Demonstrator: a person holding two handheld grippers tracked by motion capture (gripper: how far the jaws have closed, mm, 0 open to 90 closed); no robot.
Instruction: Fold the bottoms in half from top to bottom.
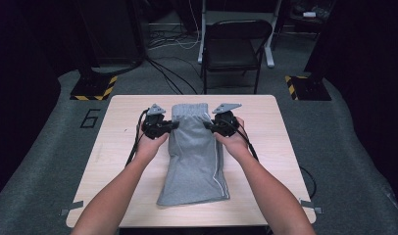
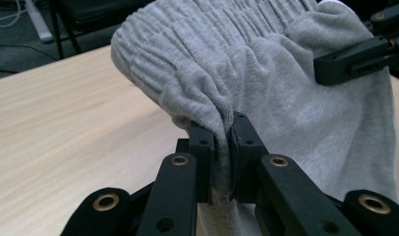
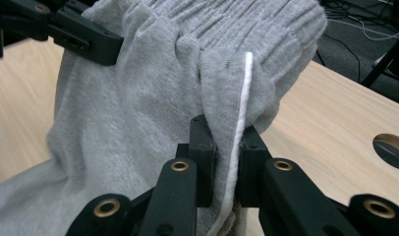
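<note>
Folded grey sweatpants (image 1: 194,156) with a white side stripe lie lengthwise on the wooden table (image 1: 113,161), waistband at the far end. My left gripper (image 1: 173,125) is shut on the left edge of the pants near the waistband; in the left gripper view its jaws pinch the grey fabric (image 2: 222,147). On the right edge, my right gripper (image 1: 207,126) is shut on the cloth at the white stripe (image 3: 239,123). The waistband (image 2: 227,44) is lifted and bunched between the two grippers. Each gripper view also shows the other gripper's jaw against the cloth (image 2: 355,61) (image 3: 74,37).
A dark folding chair (image 1: 234,49) stands beyond the table's far edge, with cables on the floor around it. A round hole (image 3: 391,150) is cut in the tabletop near the right gripper. Bare wood lies to both sides of the pants.
</note>
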